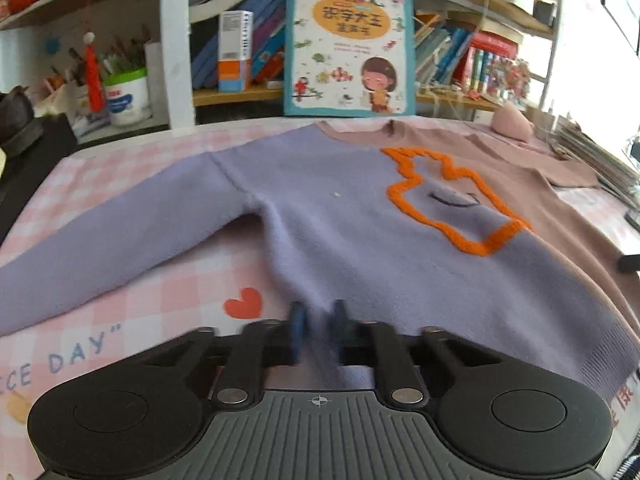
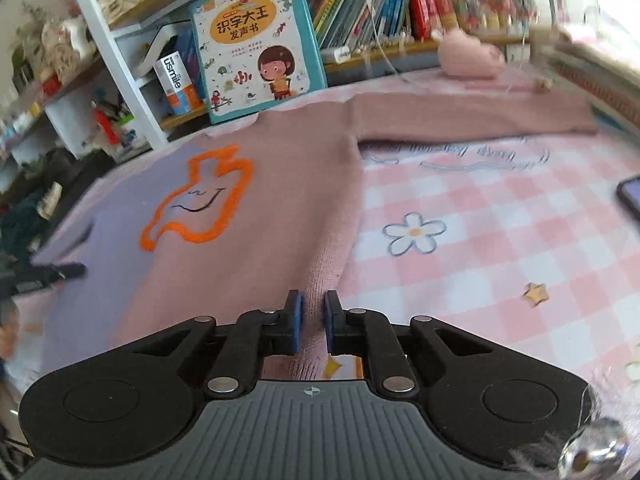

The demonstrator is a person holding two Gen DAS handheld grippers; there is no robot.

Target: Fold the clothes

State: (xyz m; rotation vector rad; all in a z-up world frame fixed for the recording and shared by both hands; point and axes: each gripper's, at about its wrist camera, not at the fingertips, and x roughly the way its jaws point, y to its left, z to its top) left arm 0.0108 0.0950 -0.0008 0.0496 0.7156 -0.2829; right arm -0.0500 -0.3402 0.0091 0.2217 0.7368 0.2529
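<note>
A sweater (image 1: 340,232), half lilac and half dusty pink with an orange outline on the chest, lies spread face up on a pink checked cloth. Its lilac sleeve (image 1: 100,236) reaches left; its pink sleeve (image 2: 472,112) reaches right. My left gripper (image 1: 319,332) is shut on the lilac bottom hem, the cloth pinched between blurred blue pads. My right gripper (image 2: 312,326) is shut on the pink bottom hem of the sweater (image 2: 256,208) at its right side edge.
A children's book (image 1: 348,44) leans on the bookshelf behind the table, also in the right wrist view (image 2: 256,40). A pink soft object (image 2: 468,58) lies at the back right. A phone (image 2: 632,200) lies at the right edge. A stack of papers (image 1: 592,152) sits far right.
</note>
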